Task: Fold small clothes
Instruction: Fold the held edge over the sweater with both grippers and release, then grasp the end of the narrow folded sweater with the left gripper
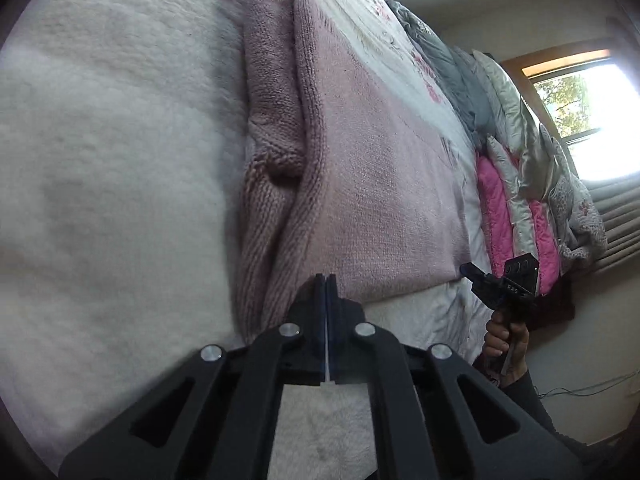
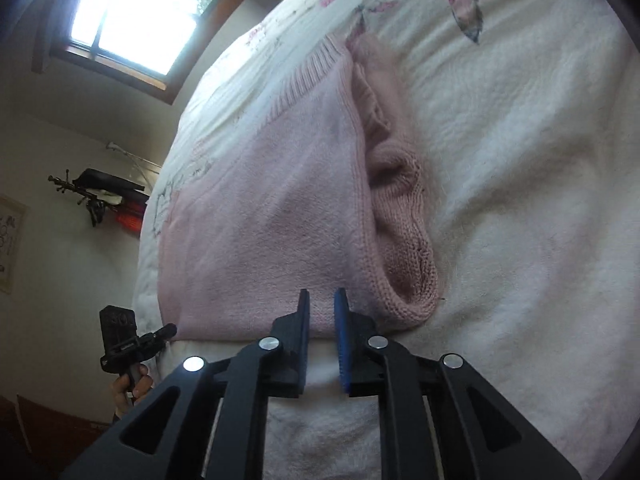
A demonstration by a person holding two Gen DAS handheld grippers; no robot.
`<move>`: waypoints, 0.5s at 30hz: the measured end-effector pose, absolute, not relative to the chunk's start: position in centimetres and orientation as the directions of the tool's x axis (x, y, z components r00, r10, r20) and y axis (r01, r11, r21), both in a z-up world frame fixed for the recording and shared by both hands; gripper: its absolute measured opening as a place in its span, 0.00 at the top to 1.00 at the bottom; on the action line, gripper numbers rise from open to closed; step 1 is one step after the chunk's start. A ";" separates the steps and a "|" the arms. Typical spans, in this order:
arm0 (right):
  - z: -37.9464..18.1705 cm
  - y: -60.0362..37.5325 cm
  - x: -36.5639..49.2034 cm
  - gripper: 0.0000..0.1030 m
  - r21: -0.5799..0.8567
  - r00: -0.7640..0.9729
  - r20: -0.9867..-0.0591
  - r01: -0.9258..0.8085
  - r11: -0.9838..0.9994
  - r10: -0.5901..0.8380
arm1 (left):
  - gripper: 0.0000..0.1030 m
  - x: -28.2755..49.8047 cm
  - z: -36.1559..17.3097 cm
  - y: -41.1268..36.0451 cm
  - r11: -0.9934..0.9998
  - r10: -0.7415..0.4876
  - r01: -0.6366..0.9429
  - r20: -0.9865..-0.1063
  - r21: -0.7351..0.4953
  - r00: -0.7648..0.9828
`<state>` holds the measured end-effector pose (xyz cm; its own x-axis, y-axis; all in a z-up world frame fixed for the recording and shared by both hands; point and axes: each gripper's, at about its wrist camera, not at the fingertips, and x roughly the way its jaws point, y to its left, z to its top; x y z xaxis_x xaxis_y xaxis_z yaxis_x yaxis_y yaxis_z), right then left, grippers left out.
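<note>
A pink knit sweater (image 1: 372,184) lies folded on the white bed, with a sleeve bunched along its fold (image 1: 272,132). In the left wrist view my left gripper (image 1: 326,280) is shut, its tips just short of the sweater's near hem, and nothing shows between the fingers. In the right wrist view the same sweater (image 2: 260,216) lies ahead, and my right gripper (image 2: 322,300) is open by a narrow gap at the near hem, holding nothing. Each gripper also shows in the other's view, held by a hand off the bed's edge: the right gripper (image 1: 478,278) and the left gripper (image 2: 160,334).
The bed carries a fluffy white blanket (image 1: 112,160) and a flowered cover (image 2: 460,12). Grey, silver and pink bedding (image 1: 508,184) is piled at the far end under a bright window (image 1: 592,112). A wall rack with dark items (image 2: 104,196) hangs beyond the bed.
</note>
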<state>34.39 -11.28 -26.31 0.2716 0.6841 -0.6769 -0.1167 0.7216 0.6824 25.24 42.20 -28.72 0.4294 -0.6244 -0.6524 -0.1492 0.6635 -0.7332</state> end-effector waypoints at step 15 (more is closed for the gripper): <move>-20.1 5.5 23.3 0.40 0.063 0.472 -0.810 -0.518 0.853 0.347 | 0.20 28.3 -22.1 51.0 0.605 -0.604 -0.227 -0.626 -0.763 0.494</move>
<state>23.27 5.52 -20.11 0.4722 0.3470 -0.8103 -0.5179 0.8531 0.0635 28.35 50.95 -22.09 0.4939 -0.6039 -0.6256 -0.2269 0.6050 -0.7632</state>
